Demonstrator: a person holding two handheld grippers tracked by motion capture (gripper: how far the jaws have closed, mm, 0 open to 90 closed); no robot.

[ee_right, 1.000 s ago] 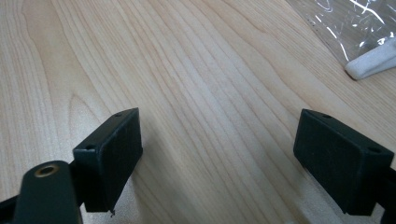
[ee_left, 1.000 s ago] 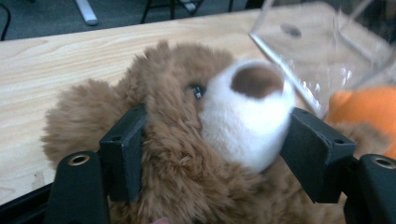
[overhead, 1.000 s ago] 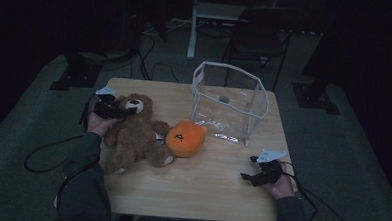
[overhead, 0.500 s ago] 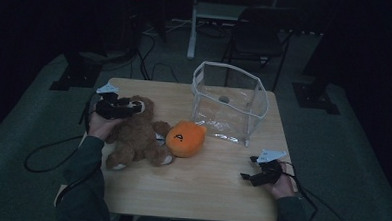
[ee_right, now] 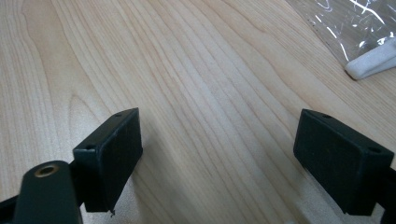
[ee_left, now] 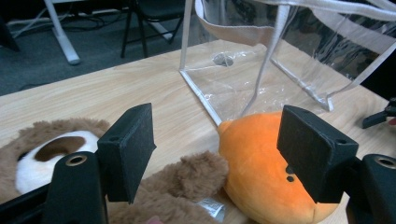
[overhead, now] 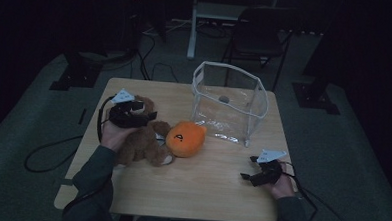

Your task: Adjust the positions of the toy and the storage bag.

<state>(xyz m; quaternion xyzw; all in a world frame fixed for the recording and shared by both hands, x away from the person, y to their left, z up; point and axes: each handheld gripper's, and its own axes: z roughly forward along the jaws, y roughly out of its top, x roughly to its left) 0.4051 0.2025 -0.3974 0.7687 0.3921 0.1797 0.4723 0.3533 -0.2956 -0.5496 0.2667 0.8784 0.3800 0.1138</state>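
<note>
Orange plush ball lies mid-desk in the high view, touching the brown teddy bear on its left and just in front of the clear plastic bag, which stands upright behind it with its mouth open. The left tongs hover over the bear's head, pointing toward the ball, so the ball lies just ahead of them and slightly to their right; the left hand is plainly the nearer one. The right tongs rest well apart from it near the front right corner of the desk. A small grey round thing lies on the bag's floor; otherwise the bag looks empty.

From the left gripper view, the left tongs stand spread with nothing pinched. The ball sits ahead toward the right jaw, the bear's face lies by the left jaw, and the bag rises right behind the ball.

From the right gripper view, the right tongs are spread wide over bare desk, holding nothing, with a corner of the bag at the upper right.
</note>
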